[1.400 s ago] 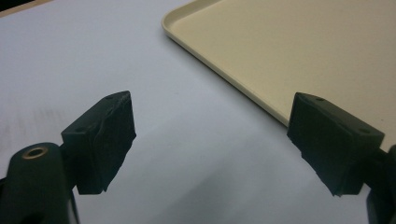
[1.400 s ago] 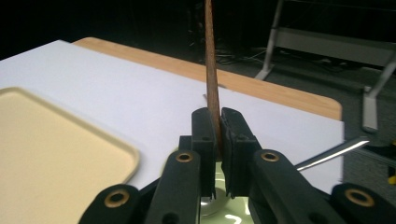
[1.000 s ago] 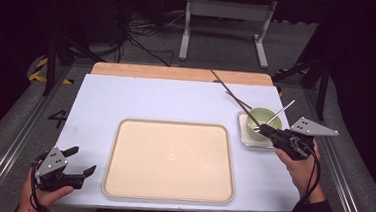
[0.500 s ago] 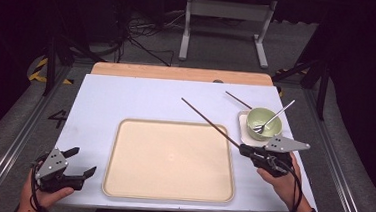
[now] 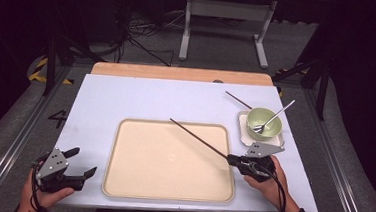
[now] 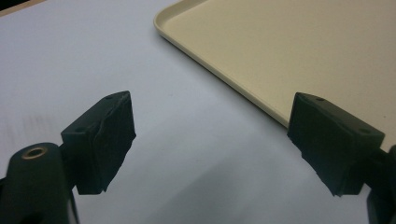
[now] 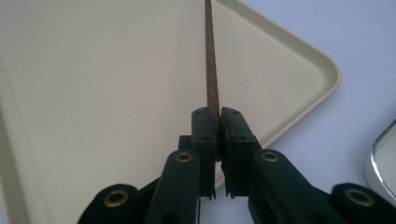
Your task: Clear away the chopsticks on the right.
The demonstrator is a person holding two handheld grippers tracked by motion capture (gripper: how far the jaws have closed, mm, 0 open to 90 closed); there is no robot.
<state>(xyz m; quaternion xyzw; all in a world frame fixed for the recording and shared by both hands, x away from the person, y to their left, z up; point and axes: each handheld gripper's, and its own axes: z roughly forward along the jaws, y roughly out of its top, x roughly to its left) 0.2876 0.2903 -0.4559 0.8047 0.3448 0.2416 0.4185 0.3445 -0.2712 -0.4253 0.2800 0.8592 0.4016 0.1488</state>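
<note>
You are working at a white worktop (image 5: 141, 100) with a strip of bare wood along its far edge. A beige tray (image 5: 136, 177) is sitting at the middle of the near edge, and nothing is lying flat inside it.

Toward the far right corner, a small white square dish (image 5: 242, 135) is carrying a green bowl (image 5: 255, 118). A metal spoon (image 5: 275, 117) is resting in that bowl, its handle leaning out over the rim toward the right edge. A second dark chopstick (image 5: 236, 99) is lying on the worktop just beyond the dish, on its far left side.

Your right gripper (image 5: 237, 162) is sitting just off the tray's right rim, with your hand (image 5: 266, 179) behind it. Its jaws are clamping one end of a dark chopstick (image 5: 199, 137); the right gripper view is showing both pads pressing on the stick (image 7: 211, 70). The chopstick is slanting out over the tray toward its far edge; whether its tip is touching the tray cannot be told.

Your left gripper (image 5: 83, 161) is resting at the near left corner, just beside the tray's left rim. Its jaws are standing wide apart with nothing between them.
</note>
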